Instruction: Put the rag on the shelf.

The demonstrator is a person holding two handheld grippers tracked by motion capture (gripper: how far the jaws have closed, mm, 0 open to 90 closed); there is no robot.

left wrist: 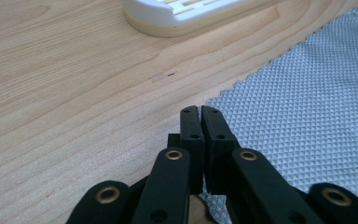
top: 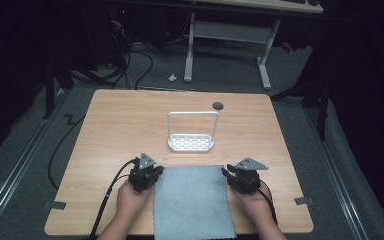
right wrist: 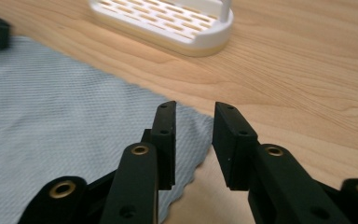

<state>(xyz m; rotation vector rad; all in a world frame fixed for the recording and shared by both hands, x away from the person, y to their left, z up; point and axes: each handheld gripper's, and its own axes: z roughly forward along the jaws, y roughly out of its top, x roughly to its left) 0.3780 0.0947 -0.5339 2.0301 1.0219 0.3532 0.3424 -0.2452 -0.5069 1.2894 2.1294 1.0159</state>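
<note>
Two hands at near edge of tabletop (top: 110, 125), each around a black gripper. Grey cloth (top: 192, 200) flat between them, near end over the tabletop's front edge, far edge jagged.

Left hand (top: 130, 197) beside cloth's left edge. Left gripper (top: 146, 176) at cloth's far-left corner; fingers (left wrist: 192, 126) pressed together, only a hairline slit between the pads, tips just off the cloth's edge over bare wood. Whether any cloth is caught lower down: cannot tell. Cable (top: 105, 200) trailing back along left forearm.

Right hand (top: 254, 200) beside cloth's right edge. Right gripper (top: 237, 175) at far-right corner; fingers (right wrist: 165, 130) parted to a moderate gap, nothing between them, one pad over the cloth's wavy edge, the other over wood.

Farther out, mid-tabletop: white slotted rack (top: 191, 142) with tall hoop handle, apart from cloth, just beyond its far edge. Seen low and close in both gripper views.

Beyond rack, near far edge: dark round hole (top: 218, 105) in the wood.

Past tabletop: grey floor, loose cables, white legs of another desk (top: 227, 45).
</note>
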